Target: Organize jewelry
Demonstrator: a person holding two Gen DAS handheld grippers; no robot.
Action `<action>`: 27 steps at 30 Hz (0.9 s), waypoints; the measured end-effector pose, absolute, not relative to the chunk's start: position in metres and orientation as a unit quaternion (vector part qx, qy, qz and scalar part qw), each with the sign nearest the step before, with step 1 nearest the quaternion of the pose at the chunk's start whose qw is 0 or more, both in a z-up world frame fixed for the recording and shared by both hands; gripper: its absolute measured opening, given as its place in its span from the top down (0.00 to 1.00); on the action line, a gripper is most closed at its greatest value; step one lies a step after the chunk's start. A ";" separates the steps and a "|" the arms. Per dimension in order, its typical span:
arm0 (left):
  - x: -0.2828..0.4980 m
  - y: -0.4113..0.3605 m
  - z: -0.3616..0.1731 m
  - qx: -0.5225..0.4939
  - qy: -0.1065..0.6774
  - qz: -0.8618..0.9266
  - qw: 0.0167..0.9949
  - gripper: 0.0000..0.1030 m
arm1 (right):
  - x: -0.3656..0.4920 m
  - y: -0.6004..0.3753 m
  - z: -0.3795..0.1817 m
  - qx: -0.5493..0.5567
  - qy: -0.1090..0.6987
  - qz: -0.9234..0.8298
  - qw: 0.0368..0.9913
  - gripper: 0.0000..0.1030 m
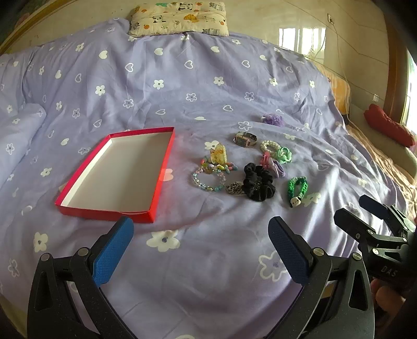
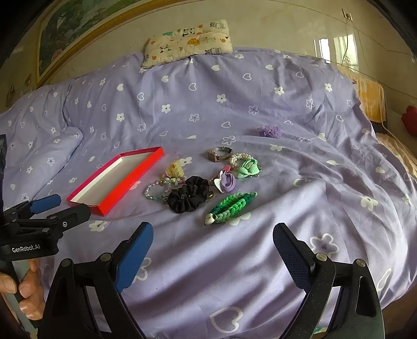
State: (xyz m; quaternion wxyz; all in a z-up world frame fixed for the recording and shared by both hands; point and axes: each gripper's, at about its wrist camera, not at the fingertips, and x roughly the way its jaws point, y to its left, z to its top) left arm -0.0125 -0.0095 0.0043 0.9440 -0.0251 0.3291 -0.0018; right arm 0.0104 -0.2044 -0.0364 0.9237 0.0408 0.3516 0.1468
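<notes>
A: What lies nearest the cameras?

B: The left tool [image 1: 200, 250], blue pads spread wide, gripping nothing, held over the lilac flowered bedspread [image 1: 208, 273]. The right tool [image 2: 212, 250] is likewise wide open and empty, to the right of the left one.

A: And beyond them?

B: A shallow red box [image 1: 104, 212], white inside, sits on the bedspread ahead of the left tool. To its right is a loose cluster of jewelry and hair pieces. Closest is a green braided band with a small white face [image 2: 229, 207], then a black scrunchie [image 2: 189, 197] beside a clear beaded bracelet [image 1: 208, 181] and a spotted piece [image 1: 234, 187].

A: Farther back?

B: A lilac hair tie [image 2: 228, 182], a pink clip [image 1: 265, 159], a yellow claw clip [image 1: 219, 153], a mint bow [image 2: 249, 168] touching a pearl band [image 2: 239, 157], then a wristwatch [image 1: 243, 139]. A purple flower piece [image 1: 273, 119] lies apart, beyond. A cartoon-print pillow [image 1: 179, 17] rests at the head of the bed.
</notes>
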 end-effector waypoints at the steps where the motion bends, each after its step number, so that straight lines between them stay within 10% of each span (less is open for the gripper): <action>1: -0.013 -0.010 0.004 -0.024 0.329 0.000 0.944 0.00 | 0.011 -0.204 -0.037 0.041 0.353 0.146 0.923 0.08; 27: -0.008 -0.008 -0.001 -0.026 0.331 0.004 0.943 0.00 | 0.012 -0.204 -0.036 0.038 0.356 0.143 0.923 0.08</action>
